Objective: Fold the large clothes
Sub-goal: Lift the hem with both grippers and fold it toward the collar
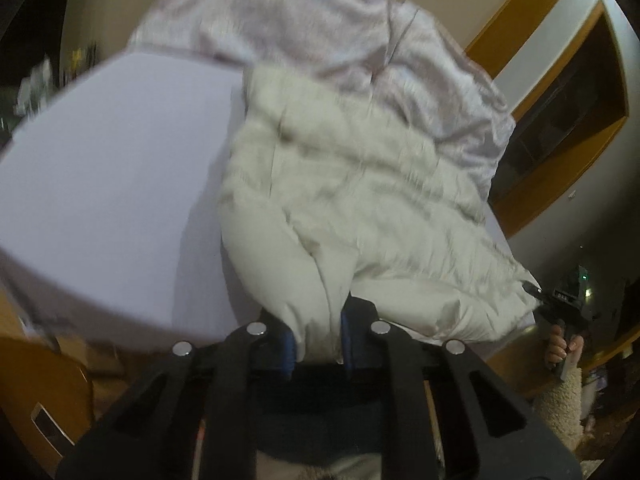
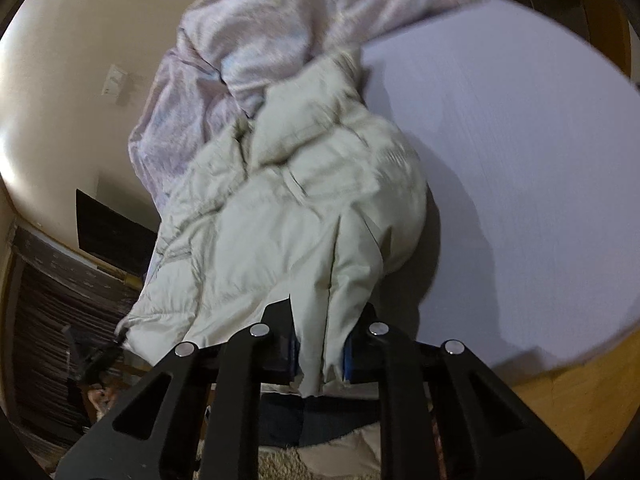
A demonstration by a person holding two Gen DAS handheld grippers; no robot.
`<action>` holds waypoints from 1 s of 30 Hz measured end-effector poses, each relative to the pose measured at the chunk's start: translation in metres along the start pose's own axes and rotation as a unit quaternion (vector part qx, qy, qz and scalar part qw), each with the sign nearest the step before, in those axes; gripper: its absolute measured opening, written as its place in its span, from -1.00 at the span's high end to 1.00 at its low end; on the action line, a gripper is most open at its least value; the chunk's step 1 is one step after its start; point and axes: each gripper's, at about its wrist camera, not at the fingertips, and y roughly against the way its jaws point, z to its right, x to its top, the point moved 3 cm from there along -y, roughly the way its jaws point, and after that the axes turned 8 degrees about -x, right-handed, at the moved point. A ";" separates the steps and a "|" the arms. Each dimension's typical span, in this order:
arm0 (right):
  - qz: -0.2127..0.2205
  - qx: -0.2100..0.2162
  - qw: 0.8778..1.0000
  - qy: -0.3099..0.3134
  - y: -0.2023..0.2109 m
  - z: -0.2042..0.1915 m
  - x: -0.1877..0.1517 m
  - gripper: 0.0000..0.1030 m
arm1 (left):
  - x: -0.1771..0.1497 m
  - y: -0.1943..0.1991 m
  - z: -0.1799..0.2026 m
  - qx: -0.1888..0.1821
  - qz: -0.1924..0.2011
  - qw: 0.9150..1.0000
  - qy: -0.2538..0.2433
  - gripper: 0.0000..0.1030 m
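Left wrist view showed the puffy cream jacket [image 1: 340, 184] lying rumpled on the bed [image 1: 120, 160], unfolded, hem toward six o'clock. My left claw [image 1: 318, 344] and right claw [image 2: 320, 350] each pinched its hem; every fold remained.

**A bedroom at home**

A bed [image 1: 100, 168] with a pale lilac sheet fills the room, a rumpled pinkish blanket [image 1: 304, 20] heaped at its far end by a beige wall [image 2: 72, 80]. There is warm wooden trim [image 1: 516, 20], a wall switch [image 2: 113, 80], and wood flooring [image 2: 580, 392].
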 end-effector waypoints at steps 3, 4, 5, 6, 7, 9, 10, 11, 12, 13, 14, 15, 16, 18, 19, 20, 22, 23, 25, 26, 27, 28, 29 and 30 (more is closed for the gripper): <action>0.036 -0.004 0.999 0.015 0.010 -0.016 0.016 0.71 | 0.023 0.008 0.013 0.009 0.026 0.999 -0.018 0.67; 0.046 -0.006 0.999 0.018 0.012 -0.021 0.022 0.71 | 0.033 0.010 0.017 0.012 0.036 0.999 -0.024 0.67; 0.056 -0.011 0.998 0.021 0.013 -0.026 0.030 0.71 | 0.040 0.011 0.020 0.014 0.042 0.999 -0.028 0.67; 0.063 -0.014 0.998 0.023 0.014 -0.030 0.036 0.71 | 0.049 0.011 0.024 0.016 0.050 0.998 -0.033 0.67; 0.072 -0.017 0.997 0.024 0.015 -0.035 0.044 0.71 | 0.058 0.010 0.028 0.019 0.057 0.997 -0.038 0.67; 0.085 -0.023 0.996 0.026 0.015 -0.044 0.058 0.71 | 0.071 0.010 0.031 0.024 0.067 0.996 -0.044 0.67; 0.093 -0.028 0.995 0.027 0.014 -0.048 0.066 0.71 | 0.085 0.008 0.035 0.029 0.074 0.996 -0.050 0.67; 0.101 -0.034 0.994 0.028 0.013 -0.054 0.074 0.71 | 0.095 0.005 0.037 0.033 0.078 0.995 -0.053 0.67; 0.112 -0.040 0.993 0.029 0.010 -0.060 0.086 0.71 | 0.103 0.003 0.038 0.036 0.082 0.994 -0.056 0.67; 0.119 -0.045 0.991 0.028 0.008 -0.064 0.095 0.71 | 0.119 -0.002 0.040 0.041 0.088 0.993 -0.059 0.67; 0.125 -0.050 0.991 0.028 0.006 -0.069 0.103 0.71 | 0.130 -0.007 0.042 0.046 0.091 0.993 -0.061 0.67; 0.133 -0.056 0.989 0.028 0.002 -0.074 0.113 0.71 | 0.144 -0.013 0.043 0.054 0.095 0.992 -0.065 0.67; 0.139 -0.059 0.988 0.028 0.000 -0.078 0.120 0.71 | 0.155 -0.017 0.043 0.059 0.097 0.991 -0.066 0.67; 0.152 -0.076 0.985 0.033 -0.010 -0.088 0.140 0.71 | 0.177 -0.030 0.042 0.069 0.099 0.990 -0.067 0.67; 0.157 -0.083 0.983 0.036 -0.016 -0.093 0.148 0.71 | 0.193 -0.041 0.041 0.079 0.100 0.990 -0.066 0.67; 0.163 -0.095 0.981 0.040 -0.024 -0.100 0.161 0.71 | 0.203 -0.049 0.039 0.086 0.100 0.989 -0.066 0.67; 0.169 -0.110 0.978 0.047 -0.035 -0.107 0.176 0.71 | 0.225 -0.069 0.033 0.098 0.099 0.988 -0.062 0.67; 0.170 -0.119 0.977 0.049 -0.043 -0.110 0.186 0.70 | 0.231 -0.076 0.030 0.101 0.098 0.988 -0.059 0.67; 0.168 -0.131 0.976 0.048 -0.060 -0.113 0.203 0.70 | 0.251 -0.097 0.020 0.109 0.094 0.988 -0.051 0.67; 0.167 -0.135 0.976 0.046 -0.068 -0.114 0.210 0.70 | 0.258 -0.106 0.016 0.112 0.092 0.988 -0.048 0.67; 0.164 -0.141 0.975 0.042 -0.079 -0.114 0.220 0.70 | 0.263 -0.113 0.013 0.115 0.090 0.988 -0.047 0.67; 0.161 -0.146 0.975 0.040 -0.087 -0.113 0.226 0.70 | 0.270 -0.124 0.009 0.119 0.088 0.988 -0.044 0.67; 0.157 -0.152 0.975 0.035 -0.098 -0.112 0.234 0.70 | 0.277 -0.135 0.004 0.123 0.085 0.988 -0.042 0.67; 0.154 -0.158 0.975 0.031 -0.108 -0.112 0.241 0.70 | 0.280 -0.141 0.002 0.126 0.084 0.988 -0.042 0.67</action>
